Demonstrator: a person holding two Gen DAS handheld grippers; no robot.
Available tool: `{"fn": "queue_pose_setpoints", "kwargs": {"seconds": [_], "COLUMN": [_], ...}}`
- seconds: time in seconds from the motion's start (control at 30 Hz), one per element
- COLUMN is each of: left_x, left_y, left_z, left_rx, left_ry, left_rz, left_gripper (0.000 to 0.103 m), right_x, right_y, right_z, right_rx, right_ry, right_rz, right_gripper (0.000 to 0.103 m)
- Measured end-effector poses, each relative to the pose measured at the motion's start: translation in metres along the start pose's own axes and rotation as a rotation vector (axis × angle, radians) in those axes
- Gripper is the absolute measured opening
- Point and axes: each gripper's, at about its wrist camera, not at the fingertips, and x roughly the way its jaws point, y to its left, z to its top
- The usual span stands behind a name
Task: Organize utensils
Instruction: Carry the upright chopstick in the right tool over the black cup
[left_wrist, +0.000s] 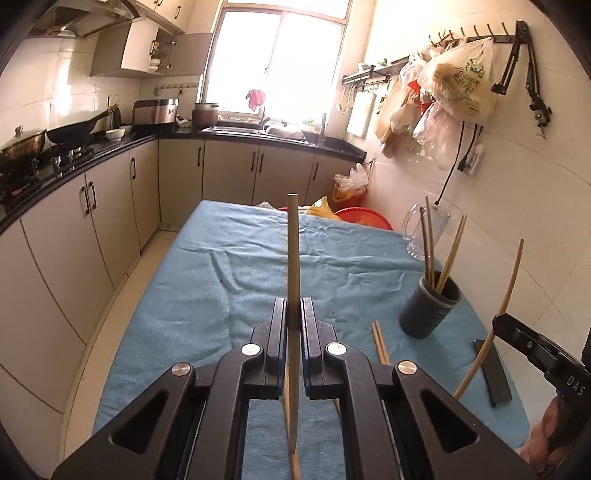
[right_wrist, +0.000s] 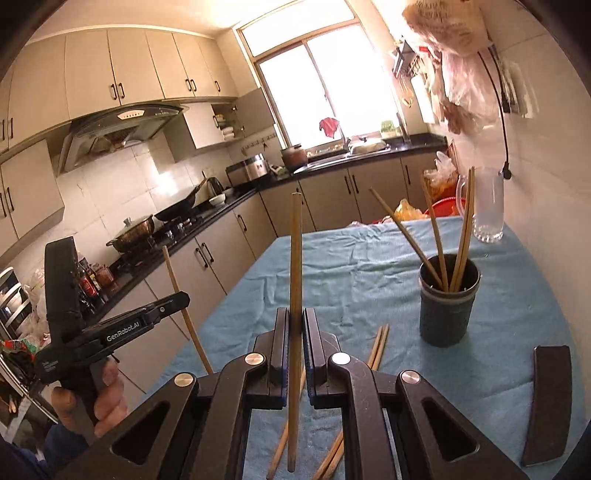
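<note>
My left gripper (left_wrist: 294, 314) is shut on a wooden chopstick (left_wrist: 292, 258) held upright above the blue cloth. My right gripper (right_wrist: 294, 325) is shut on another upright chopstick (right_wrist: 295, 258). A dark grey holder cup (left_wrist: 430, 308) stands at the right of the table with several chopsticks in it; it also shows in the right wrist view (right_wrist: 447, 302). Loose chopsticks (right_wrist: 378, 345) lie on the cloth below the grippers, also seen in the left wrist view (left_wrist: 380, 343). The left gripper (right_wrist: 162, 308) appears at the left of the right wrist view, and the right gripper (left_wrist: 496, 323) at the right of the left wrist view.
The table carries a wrinkled blue cloth (left_wrist: 229, 266). A clear glass pitcher (right_wrist: 487, 206) stands near the wall behind the cup. A flat dark curved piece (right_wrist: 546, 402) lies at the table's right edge. Kitchen counters and cabinets (left_wrist: 92, 206) run along the left.
</note>
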Motion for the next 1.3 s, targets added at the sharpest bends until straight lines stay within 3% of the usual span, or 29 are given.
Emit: {"fn": "queue_pose_setpoints", "kwargs": {"seconds": [0.67,1.3], "left_x": [-0.024,-0.024], "left_y": [-0.033,-0.070], "left_z": [0.002,-0.001], "left_rx": [0.037,0.106], "left_ry": [-0.034,-0.007], "left_rz": [-0.064,-0.078], "left_gripper": [0.006,0.006], "right_x": [-0.037,-0.057], "right_y": [-0.015,-0.039], "right_z": [0.003,0.001], "right_rx": [0.035,0.101], "right_ry": [-0.161,-0.194], "right_rz": [-0.002,-0.030], "right_gripper": [0.008,0.008]}}
